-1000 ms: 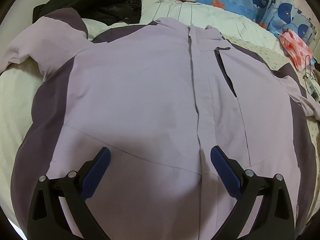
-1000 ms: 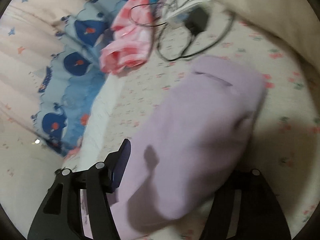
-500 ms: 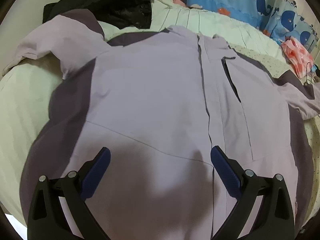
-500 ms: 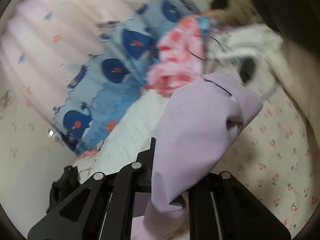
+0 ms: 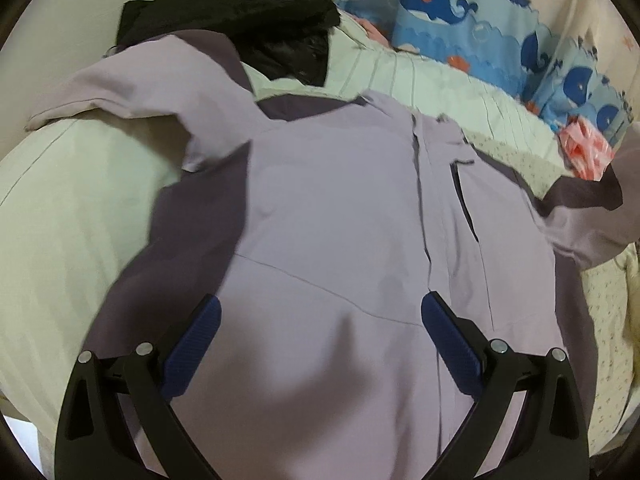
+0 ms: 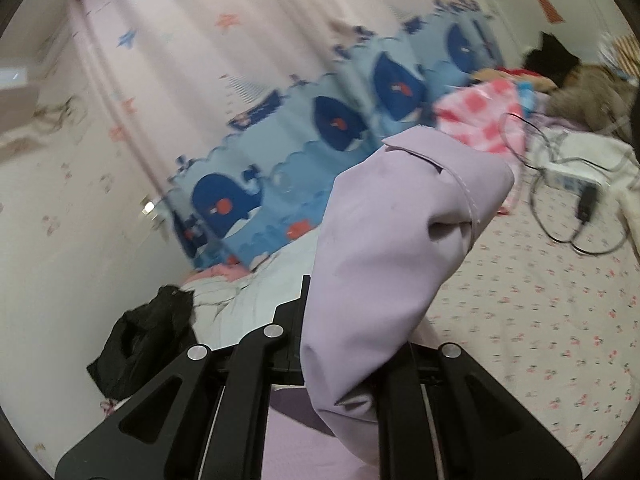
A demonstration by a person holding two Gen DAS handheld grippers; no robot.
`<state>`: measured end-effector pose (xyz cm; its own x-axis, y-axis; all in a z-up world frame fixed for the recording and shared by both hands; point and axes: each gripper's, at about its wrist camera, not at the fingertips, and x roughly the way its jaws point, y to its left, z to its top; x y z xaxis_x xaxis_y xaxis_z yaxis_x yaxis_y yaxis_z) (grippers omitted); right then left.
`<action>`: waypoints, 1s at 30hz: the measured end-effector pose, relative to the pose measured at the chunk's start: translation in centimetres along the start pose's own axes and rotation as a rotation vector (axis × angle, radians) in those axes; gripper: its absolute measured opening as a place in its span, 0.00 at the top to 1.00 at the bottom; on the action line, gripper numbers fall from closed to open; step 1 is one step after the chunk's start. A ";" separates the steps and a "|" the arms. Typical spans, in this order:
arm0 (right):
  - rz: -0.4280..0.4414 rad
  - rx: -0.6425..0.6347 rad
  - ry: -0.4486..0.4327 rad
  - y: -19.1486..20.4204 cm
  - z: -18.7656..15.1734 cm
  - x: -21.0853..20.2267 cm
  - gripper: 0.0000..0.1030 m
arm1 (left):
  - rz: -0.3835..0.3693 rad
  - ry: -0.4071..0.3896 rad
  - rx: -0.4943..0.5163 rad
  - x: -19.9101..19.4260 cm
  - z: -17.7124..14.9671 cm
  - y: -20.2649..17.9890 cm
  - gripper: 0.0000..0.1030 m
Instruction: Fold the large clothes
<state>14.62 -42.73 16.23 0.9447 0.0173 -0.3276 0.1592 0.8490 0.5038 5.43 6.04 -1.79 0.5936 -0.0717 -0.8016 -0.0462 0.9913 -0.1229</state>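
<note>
Lilac jacket (image 5: 340, 216) of smooth shell fabric, with darker purple side panels, is lying front-up and spread across the middle of a pale bed (image 5: 72, 232), its hem toward the near edge and its collar toward the far edge. It is looking soft, light and a little slippery, so it will likely be sagging wherever it is lifted; cuffs, shoulders and hem corners are seeming the best places to take hold. One lilac sleeve (image 6: 400, 248) is being grasped near its cuff by the right gripper (image 6: 344, 344), whose jaws are clenched on the cloth and holding it above the flowered sheet (image 6: 540, 300) at the bed's right side. The left gripper (image 5: 320, 320) is hovering over the jacket's lower front with its blue-padded jaws spread wide and released, holding nothing; whether it is touching the cloth is not clear. The zip line is running just beside its right finger. A crumpled black garment (image 5: 248, 28) is lying near the bed's far left corner.
</note>
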 end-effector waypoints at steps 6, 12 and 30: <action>0.096 -0.090 0.046 8.8 -2.9 1.6 0.90 | -0.004 -0.029 -0.084 -1.6 0.4 3.9 0.07; 0.234 -0.190 0.134 18.8 -8.7 3.7 0.90 | -0.003 -0.060 -0.215 -3.1 0.3 9.0 0.07; 0.246 -0.360 0.703 29.8 -38.1 18.0 0.73 | 0.032 -0.061 -0.291 -3.6 -0.1 13.4 0.07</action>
<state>25.47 3.00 -5.11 0.5216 0.4495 -0.7252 -0.2435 0.8931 0.3784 2.63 19.58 -0.59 0.6347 -0.0253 -0.7724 -0.2892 0.9191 -0.2677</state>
